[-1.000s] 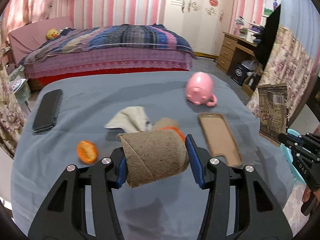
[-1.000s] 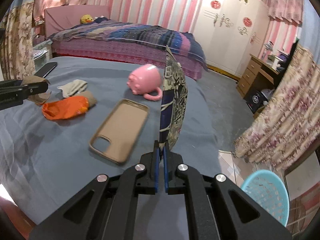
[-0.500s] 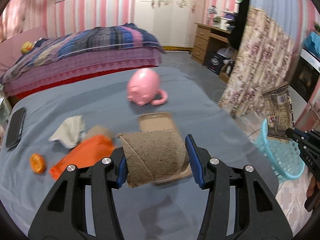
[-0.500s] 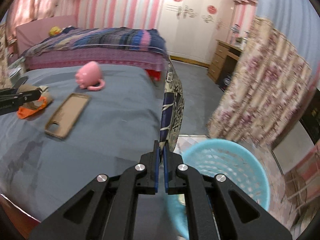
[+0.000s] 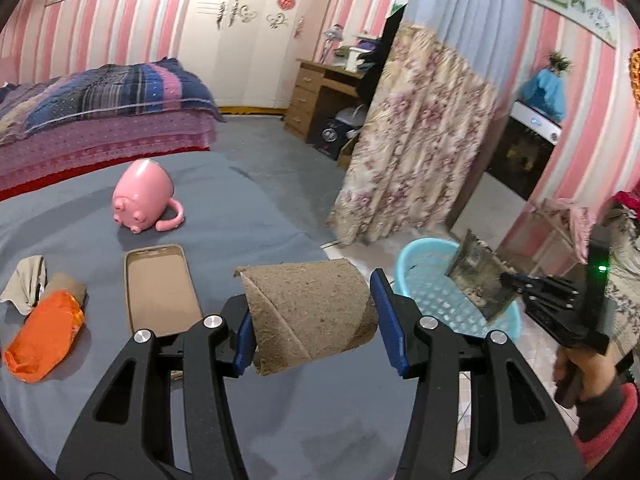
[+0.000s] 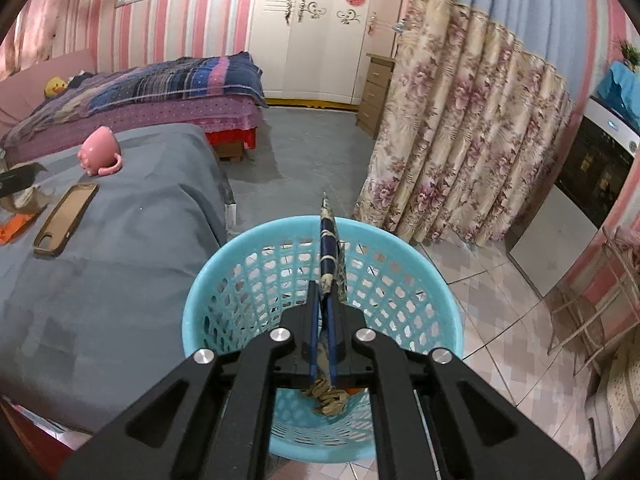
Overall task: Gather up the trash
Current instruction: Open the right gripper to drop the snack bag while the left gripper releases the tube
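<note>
Pink-striped bedroom: right claw (image 6: 323, 344) clenched on wrapper (image 6: 329, 248) over basket (image 6: 224, 280), release at centre; left claw (image 5: 316, 320) grasping cardboard roll (image 5: 308, 312), basket at 2 o'clock.

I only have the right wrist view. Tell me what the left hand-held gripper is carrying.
Observer: The left hand-held gripper holds a brown cardboard roll between its blue pads, above the grey bedspread.
Operator: Report what trash is left on the bed.
Observer: An orange bag and a crumpled cloth lie left of the phone case.
Operator: Describe my wrapper from that side.
Observer: The flat wrapper, pinched by the right hand-held gripper, hangs over the blue basket.
</note>
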A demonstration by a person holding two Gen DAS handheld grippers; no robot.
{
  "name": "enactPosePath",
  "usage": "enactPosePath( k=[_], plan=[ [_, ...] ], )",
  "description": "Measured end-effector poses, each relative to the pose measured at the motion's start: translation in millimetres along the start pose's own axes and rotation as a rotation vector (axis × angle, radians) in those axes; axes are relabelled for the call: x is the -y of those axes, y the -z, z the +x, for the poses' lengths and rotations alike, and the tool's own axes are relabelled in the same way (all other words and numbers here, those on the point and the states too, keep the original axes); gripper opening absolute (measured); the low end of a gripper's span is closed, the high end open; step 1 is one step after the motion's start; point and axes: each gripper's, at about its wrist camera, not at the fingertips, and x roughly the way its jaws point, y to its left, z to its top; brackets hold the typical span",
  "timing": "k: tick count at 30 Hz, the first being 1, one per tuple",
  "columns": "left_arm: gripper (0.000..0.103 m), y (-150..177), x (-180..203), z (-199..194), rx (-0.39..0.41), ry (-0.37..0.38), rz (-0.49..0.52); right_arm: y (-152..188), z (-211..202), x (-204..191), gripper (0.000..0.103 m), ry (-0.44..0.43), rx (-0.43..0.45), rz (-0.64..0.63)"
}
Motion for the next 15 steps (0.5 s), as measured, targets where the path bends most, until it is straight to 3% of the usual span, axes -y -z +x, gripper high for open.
enactPosePath(
  k=[5, 9, 15],
  plan=[
    [0.050, -1, -10, -19, 0.021, -0.041, 0.045, 2, 5, -1, 0.004, -0.012, 0.008, 0.018],
    [0.050, -5, -11, -17, 0.003, -0.127, 0.081, 1, 9, -1, 0.004, -0.026, 0.014, 0.041],
    [0.050, -15, 13, 15, -0.029, -0.080, 0.095, 1, 11, 4, 0.004, -0.013, 0.007, 0.042]
  ],
)
